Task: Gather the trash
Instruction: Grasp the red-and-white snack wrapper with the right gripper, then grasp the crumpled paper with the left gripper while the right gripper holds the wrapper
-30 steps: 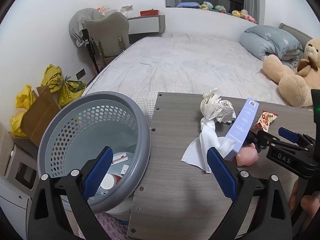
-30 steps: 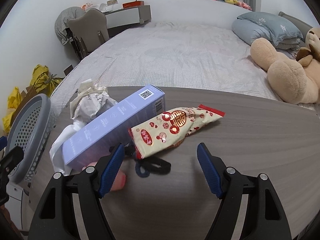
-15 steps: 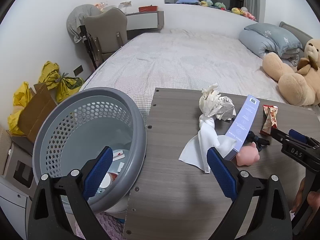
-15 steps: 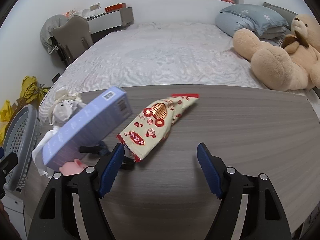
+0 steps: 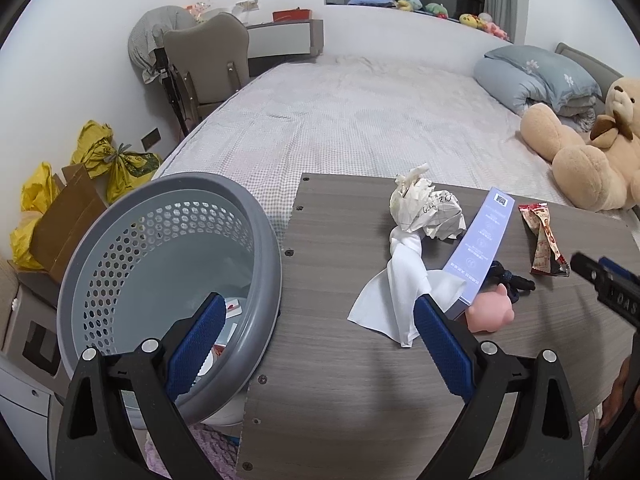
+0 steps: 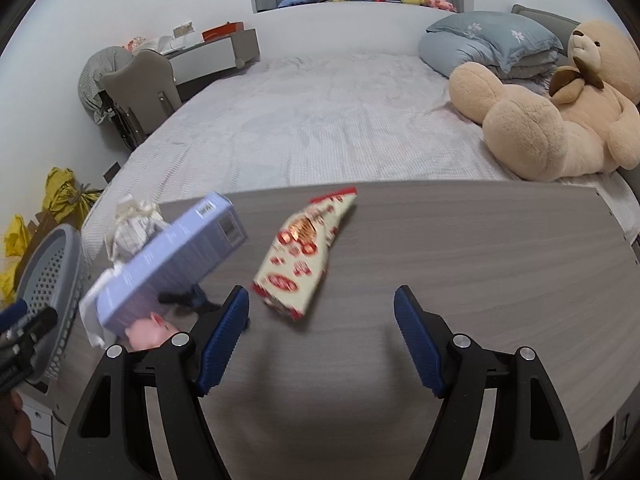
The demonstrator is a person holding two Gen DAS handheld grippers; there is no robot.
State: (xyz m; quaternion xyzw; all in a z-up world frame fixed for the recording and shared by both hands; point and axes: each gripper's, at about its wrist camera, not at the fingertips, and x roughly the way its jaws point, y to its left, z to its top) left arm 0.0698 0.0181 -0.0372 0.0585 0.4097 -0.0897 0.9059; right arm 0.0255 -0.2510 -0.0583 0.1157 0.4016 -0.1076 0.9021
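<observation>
A grey perforated basket (image 5: 256, 216) stands at the table's left edge, with scraps at its bottom. On the wooden table (image 5: 344, 400) lie a crumpled paper ball (image 5: 428, 208), a white cloth (image 5: 400, 292), a long lilac box (image 5: 482, 248), a pink toy (image 5: 490, 312), a black clip (image 5: 512, 278) and a red-and-white snack wrapper (image 5: 542, 240). My left gripper (image 5: 316, 344) is open and empty, over the basket rim and table edge. My right gripper (image 6: 320, 336) is open and empty, just behind the snack wrapper (image 6: 306, 256), with the lilac box (image 6: 172, 264) to its left.
A bed (image 5: 360, 120) lies beyond the table, with a teddy bear (image 6: 552, 120) and a folded blue duvet (image 6: 492, 40). A chair (image 5: 204, 64), yellow bags (image 5: 108, 156) and a cardboard box (image 5: 64, 220) stand left of the bed.
My right gripper has pulled back and swung right, so the wrapper and box now sit further away and to the left. My left gripper has drawn back slightly. Both stay open.
</observation>
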